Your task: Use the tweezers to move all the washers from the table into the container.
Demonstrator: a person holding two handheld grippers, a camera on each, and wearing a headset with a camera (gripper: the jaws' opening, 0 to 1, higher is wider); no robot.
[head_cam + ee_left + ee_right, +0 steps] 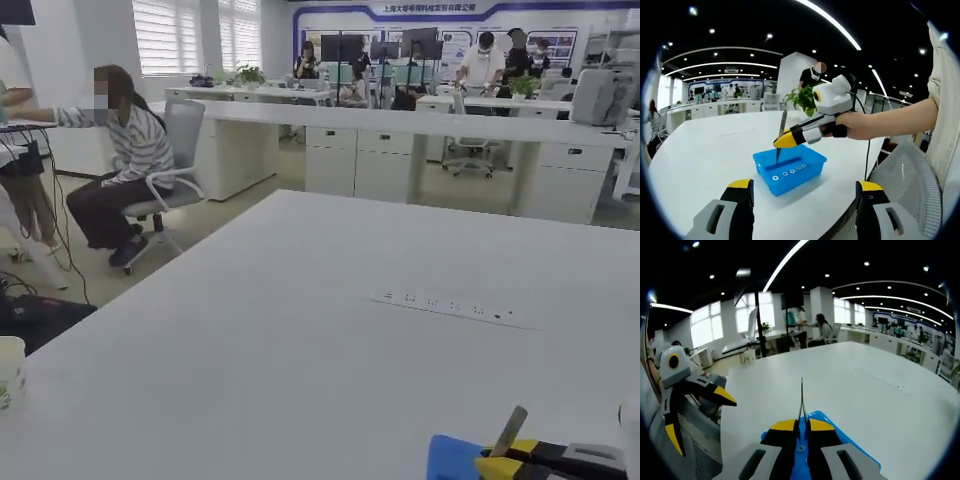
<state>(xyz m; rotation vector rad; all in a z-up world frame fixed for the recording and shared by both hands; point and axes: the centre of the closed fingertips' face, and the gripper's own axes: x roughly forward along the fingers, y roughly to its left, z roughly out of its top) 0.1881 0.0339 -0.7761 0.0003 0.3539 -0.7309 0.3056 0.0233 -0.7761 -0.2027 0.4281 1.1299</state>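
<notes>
A blue container stands near the table edge with several washers in a row on its floor. My right gripper is shut on the tweezers and holds them almost upright, their lower end dipping into the container beside the washers. In the right gripper view the right gripper grips the thin tweezers above the blue container. My left gripper is open and empty, a little back from the container. The head view catches a container corner, a gripper and the tweezers.
The white table has a flush socket strip and a paper cup at its left edge. A mesh office chair stands beside the table. A person sits at a desk beyond. A potted plant stands further along the table.
</notes>
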